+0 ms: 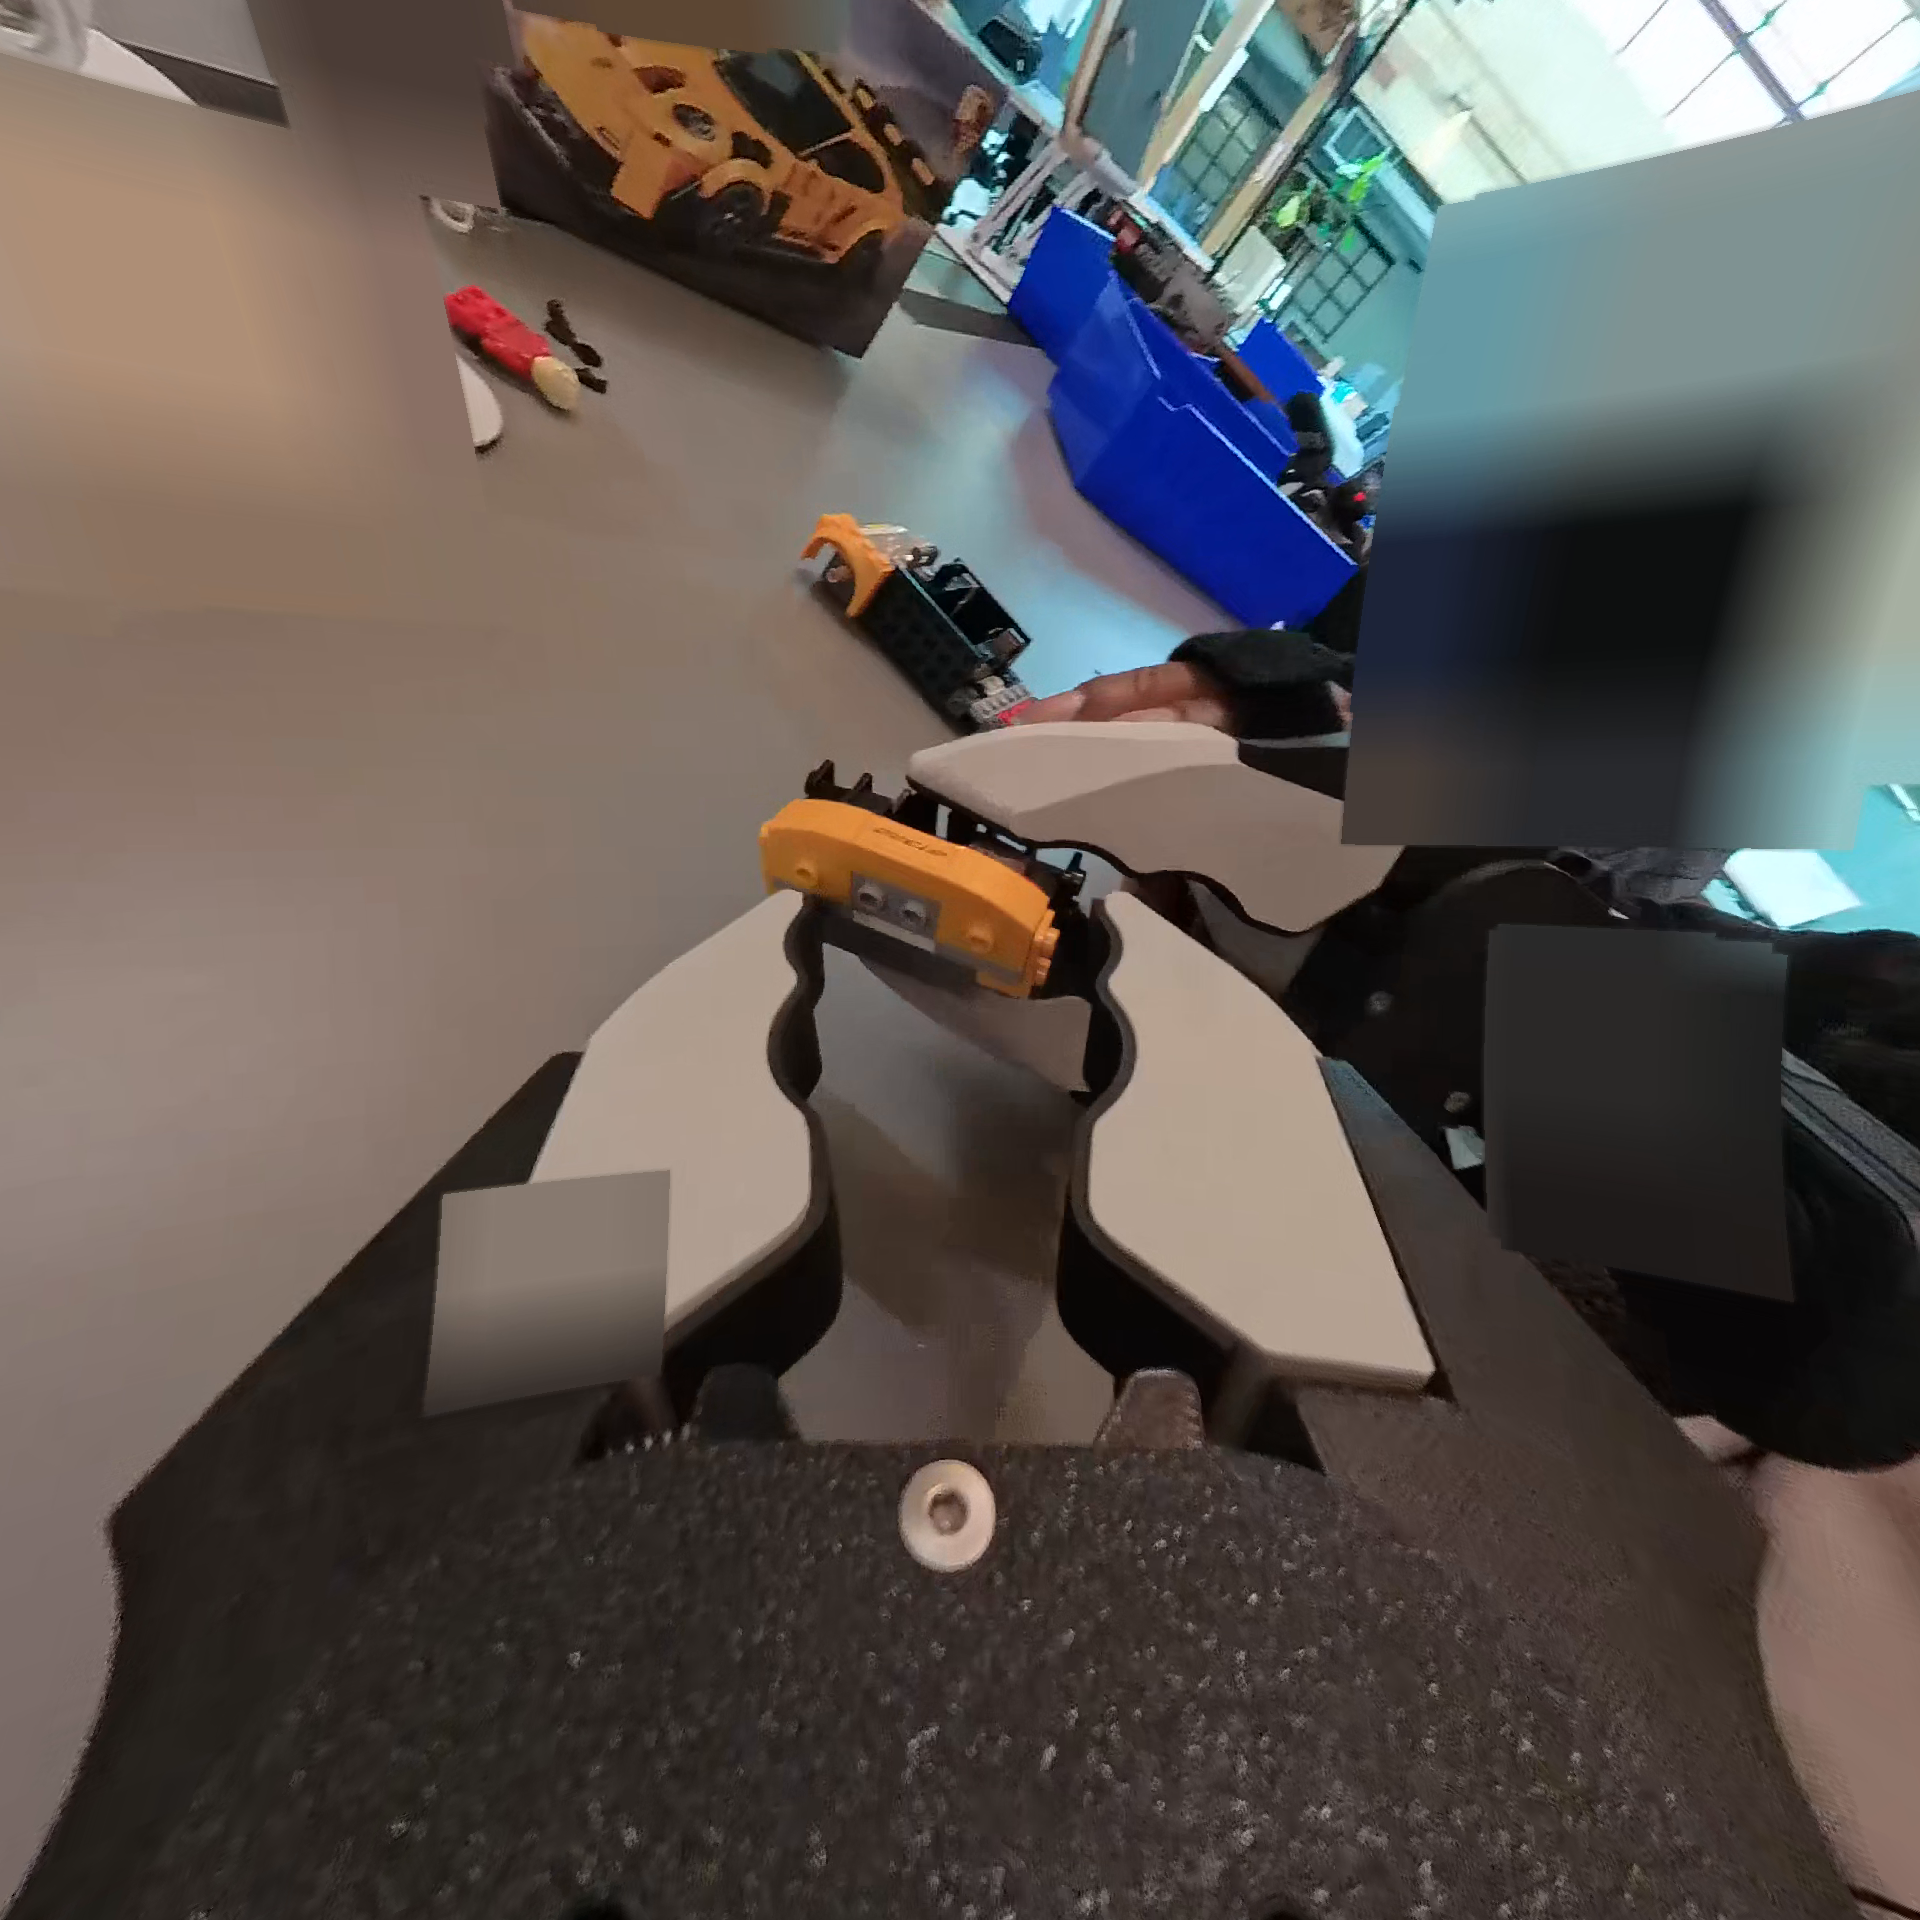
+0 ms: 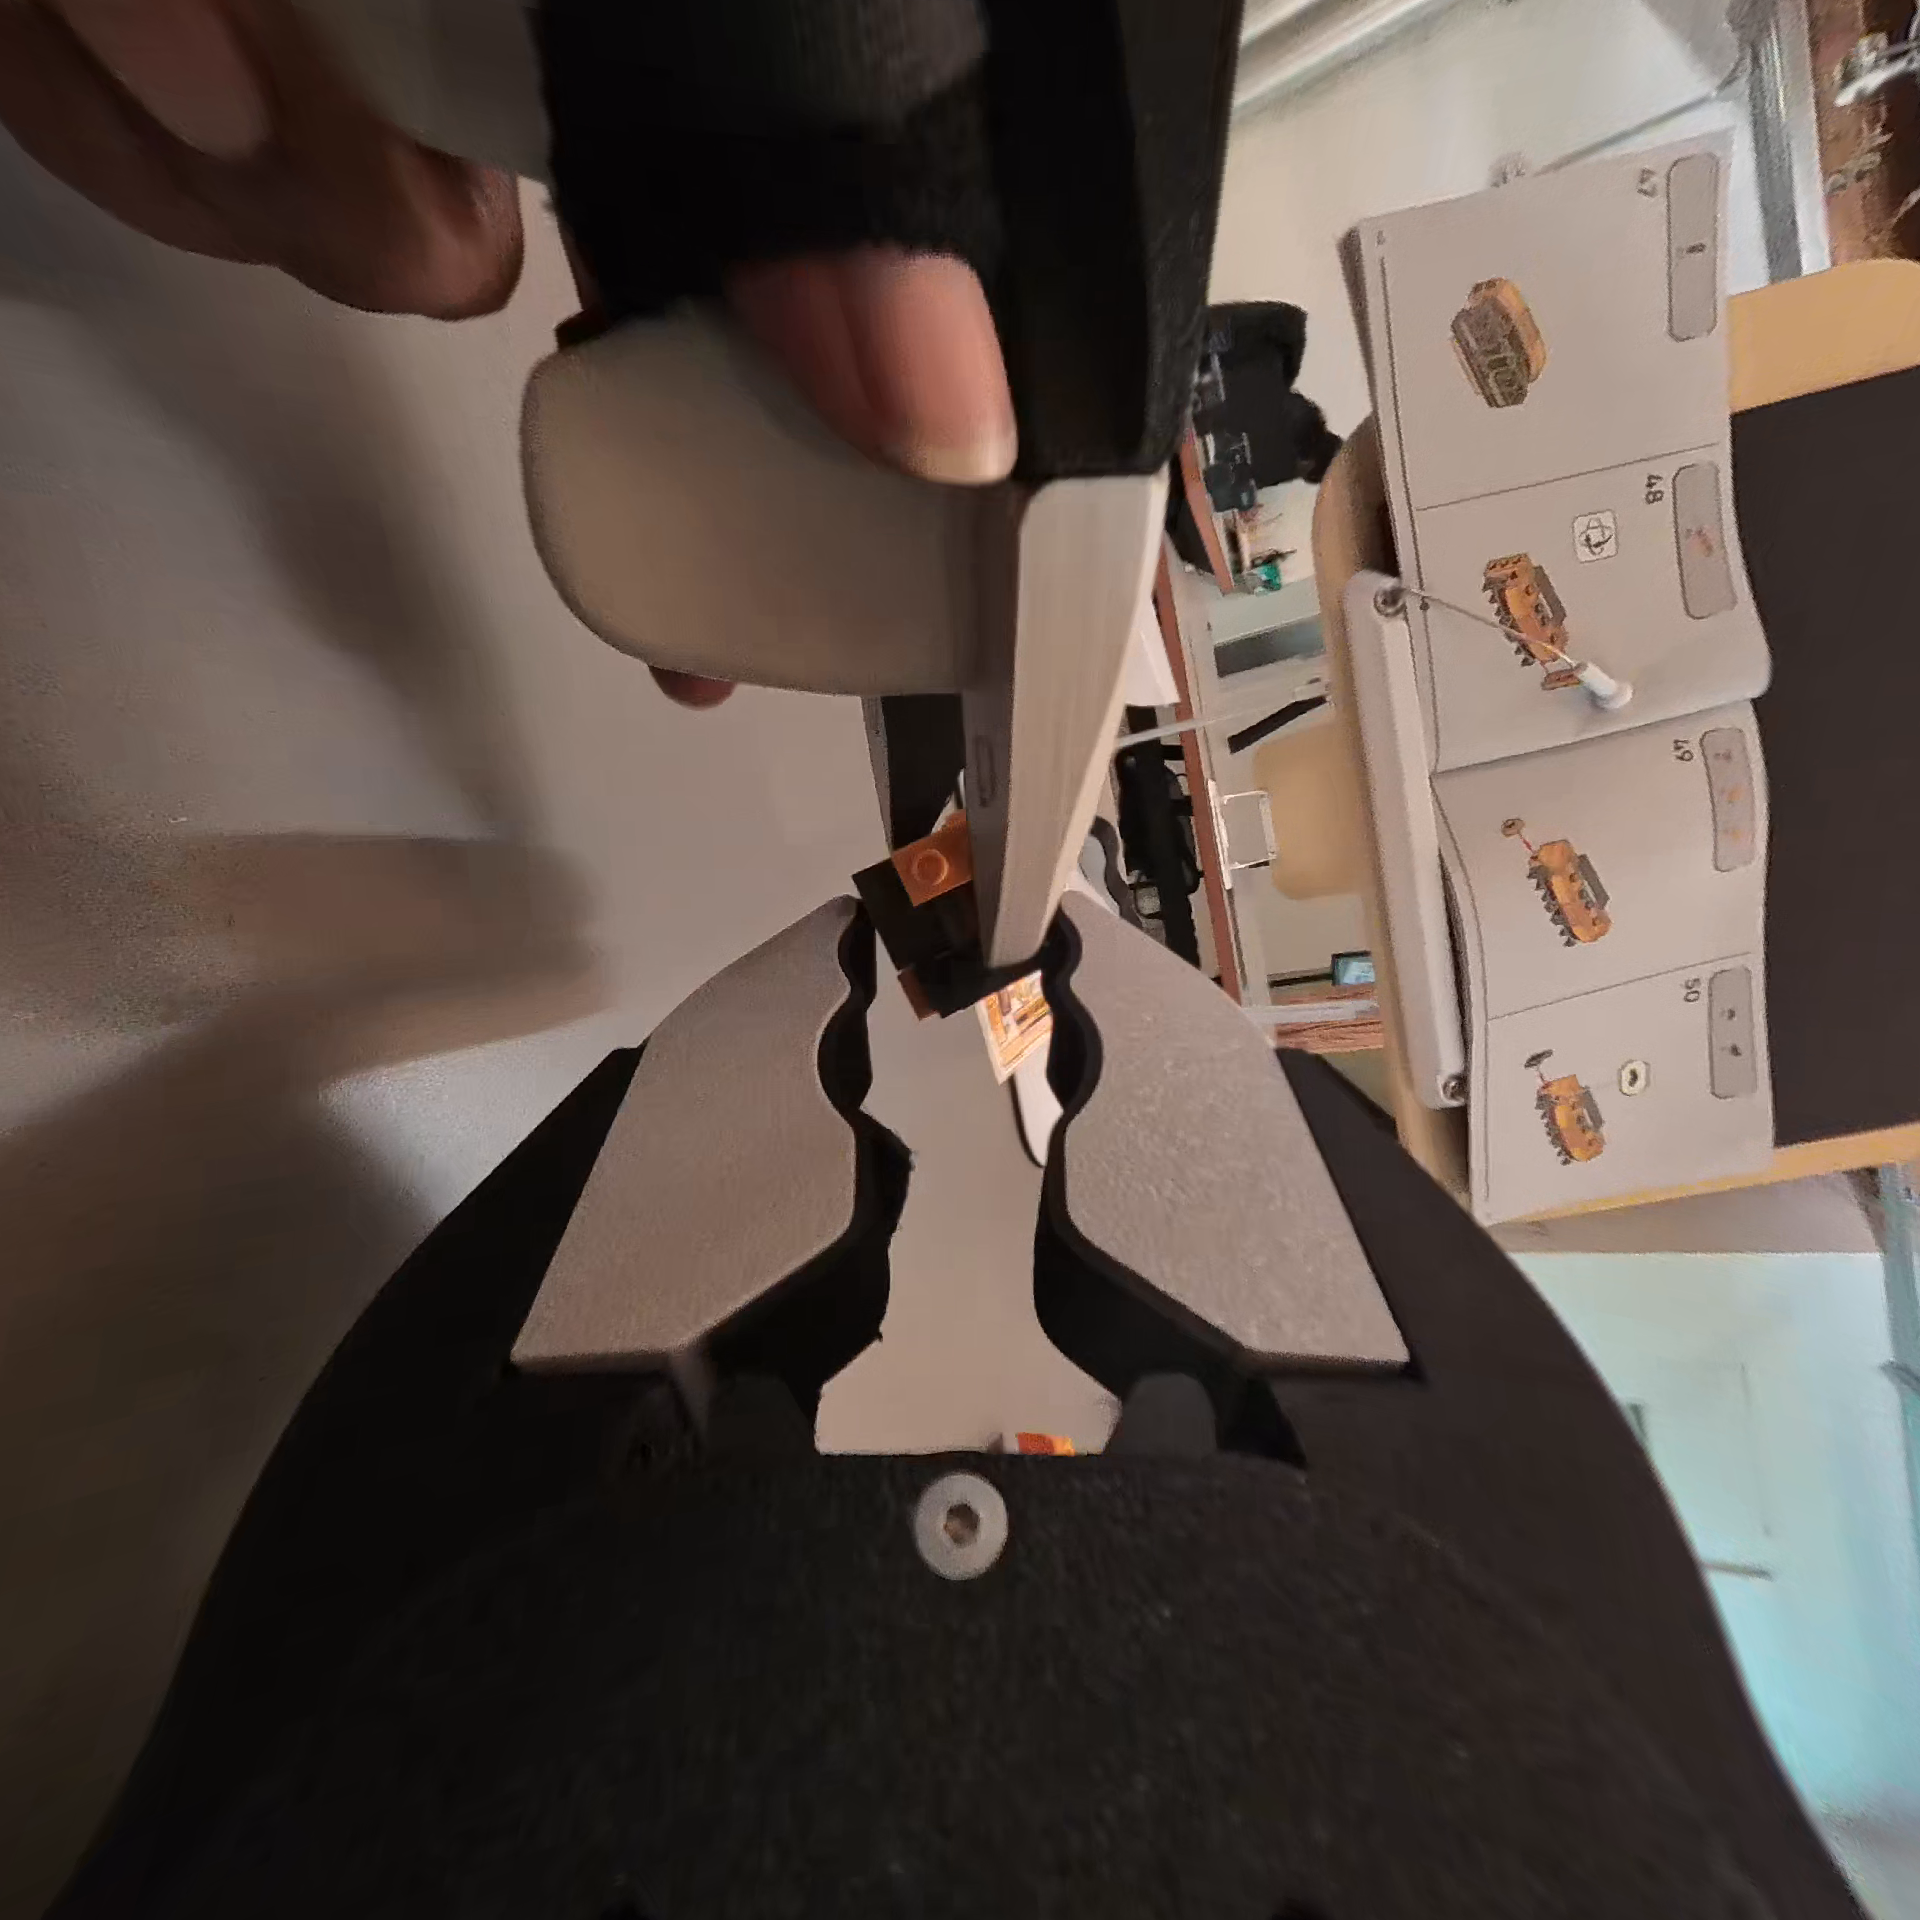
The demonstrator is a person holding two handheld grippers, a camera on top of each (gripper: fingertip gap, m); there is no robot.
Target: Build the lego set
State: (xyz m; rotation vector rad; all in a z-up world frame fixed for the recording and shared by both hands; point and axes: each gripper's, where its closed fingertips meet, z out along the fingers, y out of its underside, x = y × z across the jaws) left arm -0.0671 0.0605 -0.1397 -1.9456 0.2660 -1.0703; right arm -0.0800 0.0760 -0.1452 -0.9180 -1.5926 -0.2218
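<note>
A small orange and black lego sub-assembly (image 1: 914, 894) sits between the tips of my left gripper (image 1: 948, 914), which is shut on its two ends and holds it above the grey table (image 1: 644, 582). The right gripper's grey fingers (image 1: 1101, 790) come in from the right and close over its top and underside. In the right wrist view my right gripper (image 2: 961, 925) is shut on the black and orange end of the same sub-assembly (image 2: 930, 894). One left gripper finger (image 2: 1060, 727) comes down from above and meets it there. A gloved hand (image 2: 883, 364) is close behind.
A partly built black and orange chassis (image 1: 914, 613) lies on the table beyond. Red and black loose pieces (image 1: 509, 338) lie far left. The set's box (image 1: 707, 156) and blue bins (image 1: 1174, 436) stand at the back. An open instruction booklet (image 2: 1579, 675) hangs on a stand. My two grippers' fingertips are within a few centimetres of each other.
</note>
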